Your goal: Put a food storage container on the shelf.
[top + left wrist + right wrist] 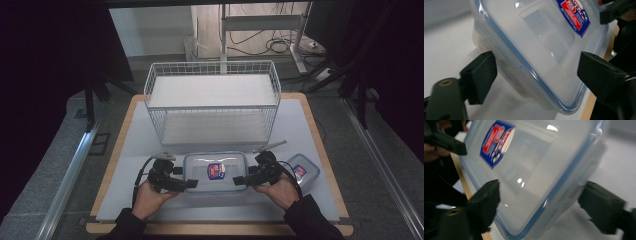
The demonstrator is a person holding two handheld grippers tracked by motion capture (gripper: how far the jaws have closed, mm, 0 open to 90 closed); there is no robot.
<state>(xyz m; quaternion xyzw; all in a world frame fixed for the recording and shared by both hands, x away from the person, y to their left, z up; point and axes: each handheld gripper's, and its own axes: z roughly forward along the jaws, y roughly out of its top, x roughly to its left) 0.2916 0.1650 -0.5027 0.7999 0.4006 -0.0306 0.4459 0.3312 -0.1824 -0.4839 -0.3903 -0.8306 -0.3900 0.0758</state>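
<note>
Both the left gripper (191, 184) and right gripper (236, 181) had jaws spread astride the lidded container's (215, 171) ends, seemingly not yet pinching it.

A pale grey rectangular mat (300, 125) covers the light wooden surface (312, 120), whose edge shows as a tan border around it. Grey speckled carpet floor (45, 170) lies on both sides, crossed by long silver metal rails (65, 175) running toward the near corners. Beyond the far edge stands a white metal frame stand (262, 22) on a lighter floor, with black cables (280, 46) coiled near its feet. Dark black screens (55, 45) close in left and right, leaving the middle brightly lit.
</note>
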